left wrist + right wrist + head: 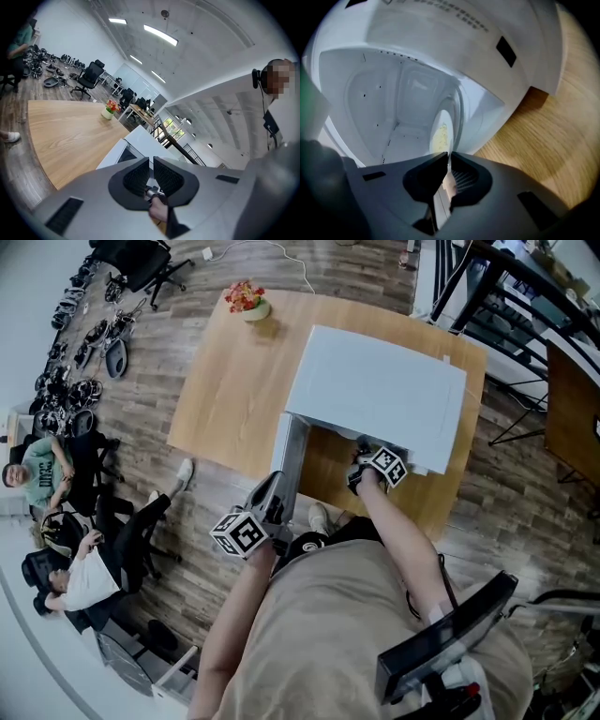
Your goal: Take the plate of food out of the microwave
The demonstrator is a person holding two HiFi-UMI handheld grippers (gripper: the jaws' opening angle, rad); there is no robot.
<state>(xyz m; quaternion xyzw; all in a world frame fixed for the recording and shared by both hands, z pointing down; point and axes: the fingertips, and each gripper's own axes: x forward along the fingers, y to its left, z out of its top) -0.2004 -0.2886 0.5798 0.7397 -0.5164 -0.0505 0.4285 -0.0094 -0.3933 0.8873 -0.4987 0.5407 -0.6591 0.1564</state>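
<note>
The white microwave (pixel 384 390) stands on a wooden table (pixel 225 390), its door (pixel 292 451) swung open toward me on the left. Inside the white cavity (pixel 389 117), a plate (pixel 442 133) with pale yellow food shows almost edge-on. My right gripper (pixel 449 161) is at the microwave's mouth (pixel 361 470), shut on the near rim of that plate. In the head view the microwave's top hides the plate. My left gripper (pixel 265 498) hangs beside the open door's near edge. It is shut (pixel 151 166) with nothing seen between its pads.
A small pot of red and yellow flowers (pixel 247 301) stands at the table's far left corner. Bare tabletop lies left of the microwave. Two people sit on chairs (pixel 56 474) at the left. Office chairs and gear (pixel 141 263) crowd the far floor, and a dark railing (pixel 525 306) runs at the right.
</note>
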